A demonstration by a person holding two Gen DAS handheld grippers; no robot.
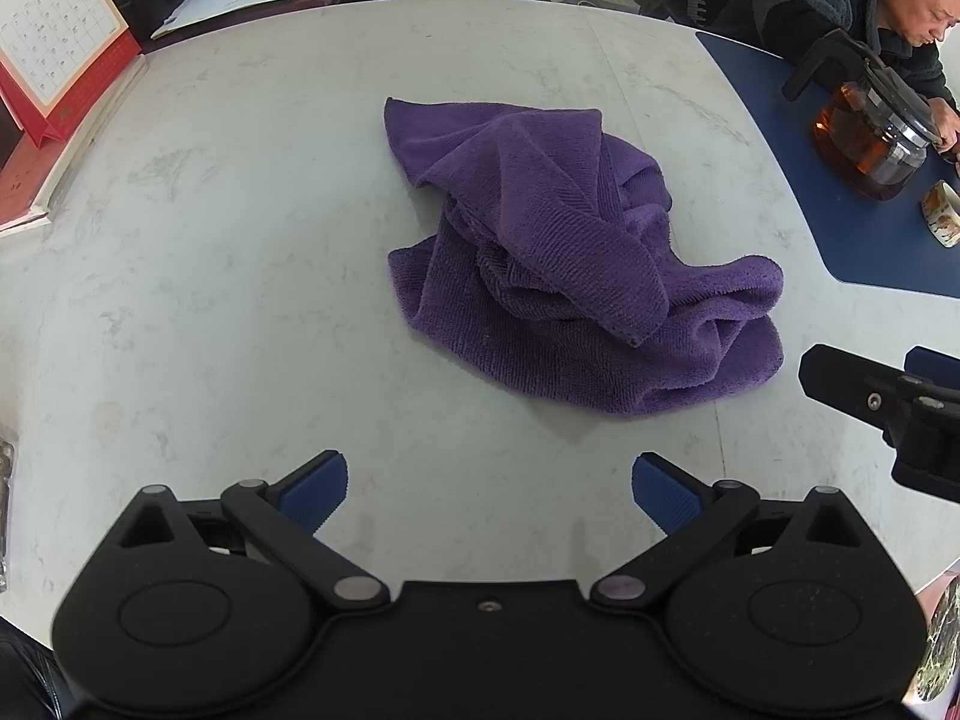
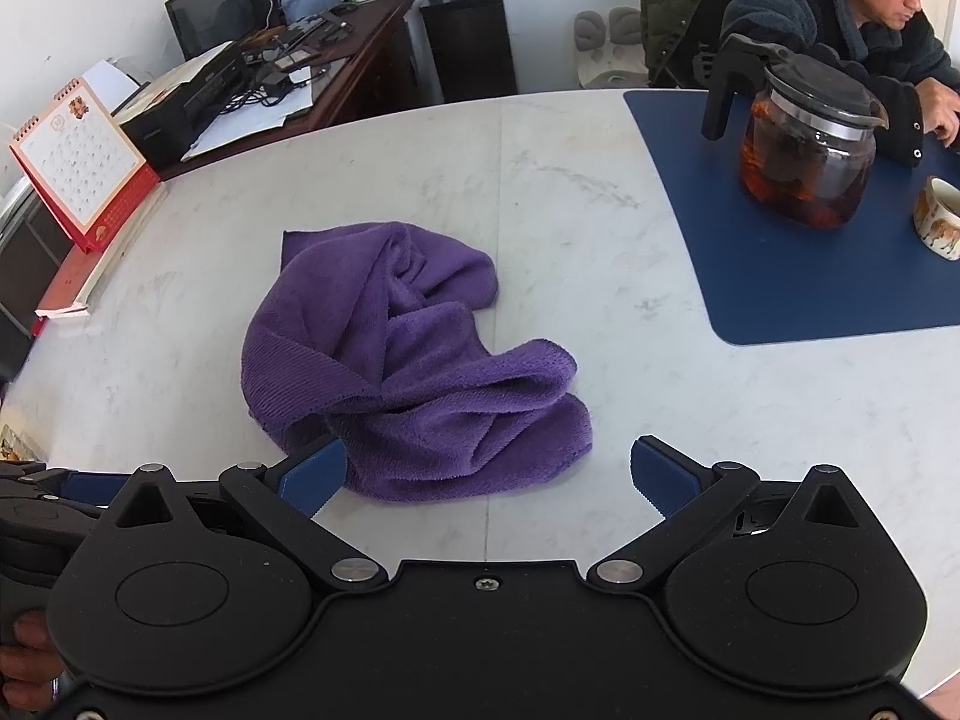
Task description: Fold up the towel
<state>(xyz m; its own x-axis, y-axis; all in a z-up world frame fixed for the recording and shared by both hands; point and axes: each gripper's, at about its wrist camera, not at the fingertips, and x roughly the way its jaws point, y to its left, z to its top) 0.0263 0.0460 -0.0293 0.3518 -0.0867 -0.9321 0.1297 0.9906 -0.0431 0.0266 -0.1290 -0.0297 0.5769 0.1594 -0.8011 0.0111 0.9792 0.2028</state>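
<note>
Both the left claw [image 1: 489,489] and right claw [image 2: 487,474] hover wide and empty near the crumpled towel [image 1: 558,264], likely ready to find corners on the desk [image 1: 240,240].

The one thing that reads clearly is the number "12", printed in a small rounded box at the top left of the desk calendar [image 1: 57,30] standing at the far left edge of the desk [image 1: 240,210]. The date grid beneath it is too small to make out. In the right wrist view the same calendar's page [image 2: 78,162] is blurred, and its red heading cannot be read.
</note>
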